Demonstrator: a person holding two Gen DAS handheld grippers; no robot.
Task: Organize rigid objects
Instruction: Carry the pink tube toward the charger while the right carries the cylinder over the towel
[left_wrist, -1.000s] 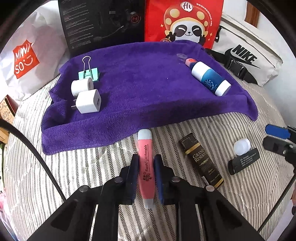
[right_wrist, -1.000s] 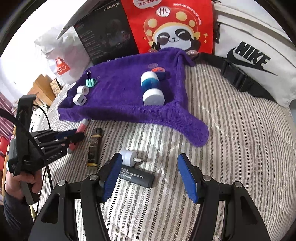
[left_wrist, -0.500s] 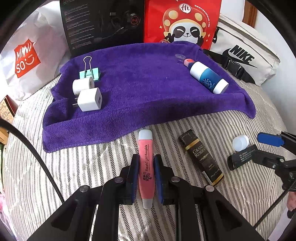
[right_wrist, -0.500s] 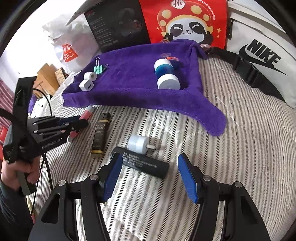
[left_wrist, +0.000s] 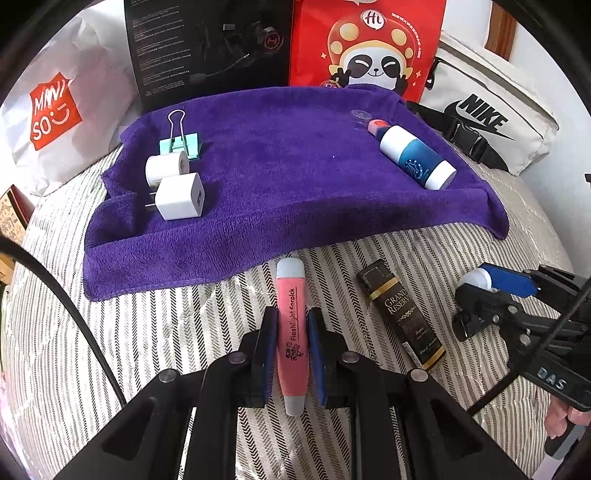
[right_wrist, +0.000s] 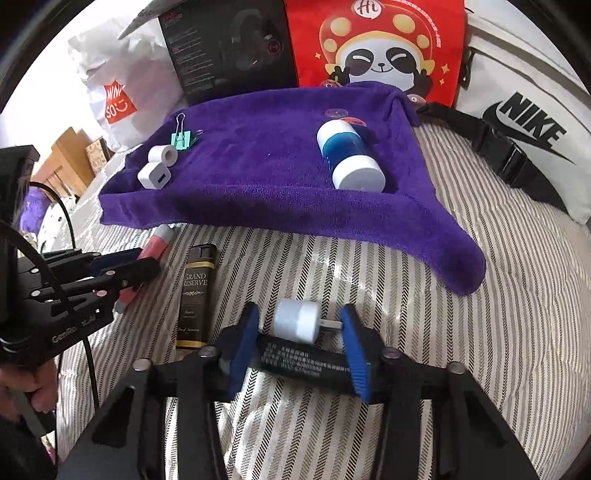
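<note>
My left gripper (left_wrist: 291, 317) is shut on a pink flashlight stick (left_wrist: 291, 295) lying on the striped bedding just in front of the purple towel (left_wrist: 295, 177). My right gripper (right_wrist: 299, 317) is closing around a white round plug (right_wrist: 295, 325). Its prongs touch the right pad and a gap shows at the left pad. A black bar with white print (right_wrist: 306, 363) lies across just behind the plug, low between the fingers. On the towel lie a teal binder clip (left_wrist: 181, 146), two white chargers (left_wrist: 181, 201) and a blue-and-white bottle (left_wrist: 415, 157).
A black "Grand Reserve" box (left_wrist: 400, 314) lies between the two grippers. Behind the towel stand a black carton (left_wrist: 207, 40), a red panda bag (left_wrist: 365, 44), a white Nike bag (left_wrist: 487, 122) and a Miniso bag (left_wrist: 51, 107). A hand holds each gripper's handle.
My right gripper has moved forward over the white plug and black bar, and its jaws have narrowed around them. The left gripper and pink stick have stayed put.
</note>
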